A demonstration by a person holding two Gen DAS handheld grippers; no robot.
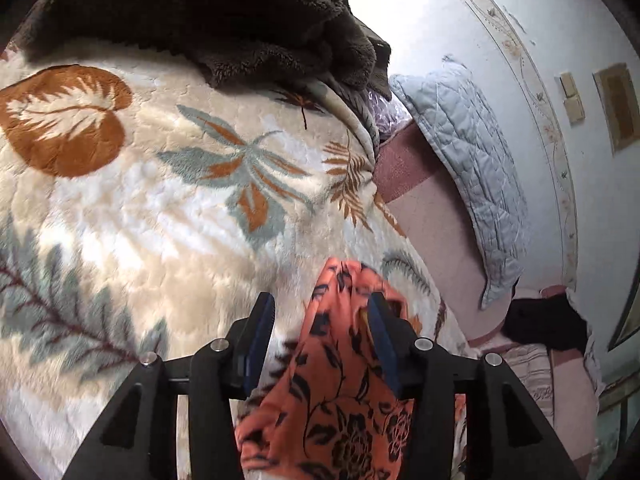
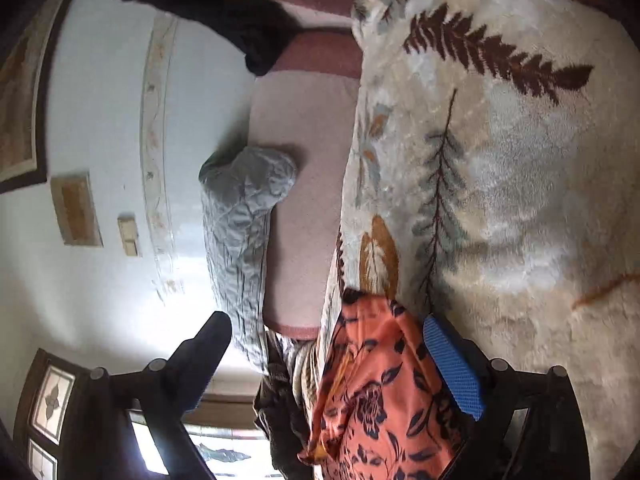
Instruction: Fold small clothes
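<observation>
An orange garment with a dark flower print (image 1: 340, 380) lies bunched on the cream leaf-patterned blanket (image 1: 160, 208). My left gripper (image 1: 322, 308) is open, its jaws wide apart, with the cloth lying between them against the right finger (image 1: 380, 332). In the right wrist view the same orange garment (image 2: 376, 380) sits between the wide-open fingers of my right gripper (image 2: 326, 332), resting against the blue-padded right finger (image 2: 452, 364). The left finger (image 2: 208, 344) is away from the cloth. Neither gripper pinches it.
A dark brown fleece (image 1: 208, 20) is heaped at the blanket's far edge. A light blue quilted pillow (image 1: 472, 168) and a black cloth (image 1: 540, 324) lie on the pink sheet (image 1: 432, 216) by the wall. A window (image 2: 224, 456) is behind.
</observation>
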